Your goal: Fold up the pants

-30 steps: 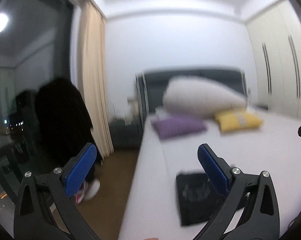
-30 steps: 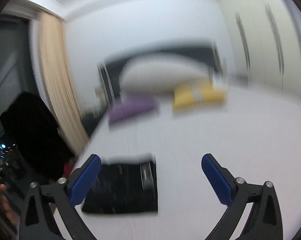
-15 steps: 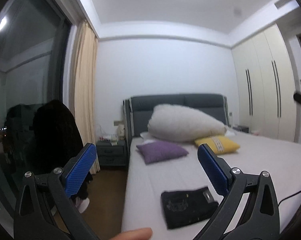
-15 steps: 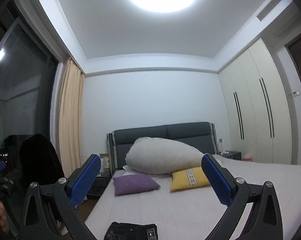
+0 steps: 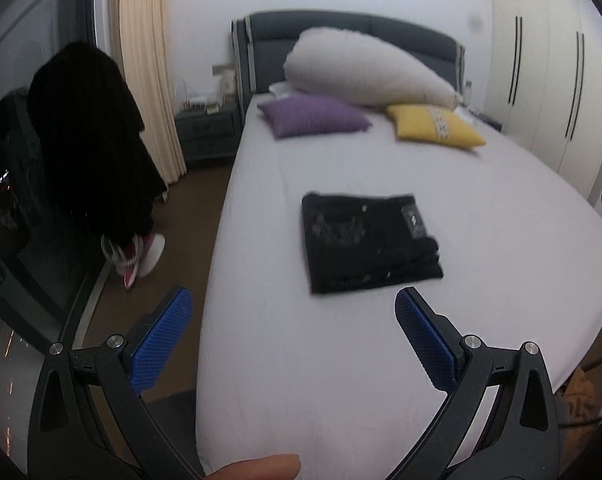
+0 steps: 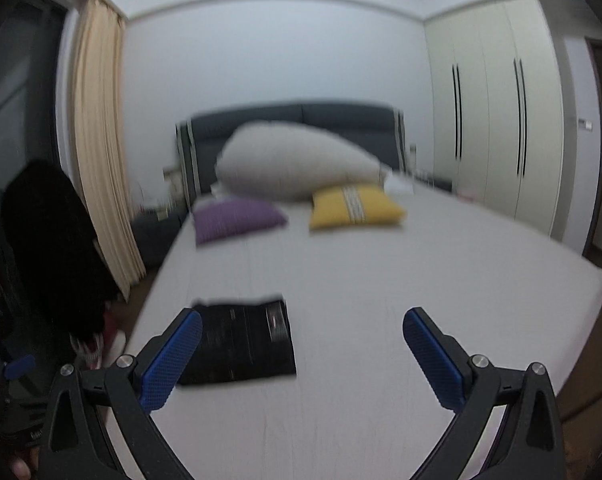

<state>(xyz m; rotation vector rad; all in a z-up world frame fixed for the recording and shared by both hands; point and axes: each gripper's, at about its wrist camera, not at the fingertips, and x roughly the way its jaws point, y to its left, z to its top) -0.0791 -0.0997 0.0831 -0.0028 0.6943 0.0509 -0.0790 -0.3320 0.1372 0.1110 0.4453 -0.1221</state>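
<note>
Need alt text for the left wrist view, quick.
Black pants lie folded in a flat rectangle on the white bed, ahead of the open, empty left claw. Purple and yellow cushions sit near the headboard.

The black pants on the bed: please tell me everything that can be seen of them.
The black pants are folded into a compact, roughly rectangular stack that lies flat on the white bed sheet, nearer the bed's left edge. The fabric looks dark and thick, with a faint pale print and a small label near one corner. Layered edges show at one side. Neither gripper touches them.
</note>
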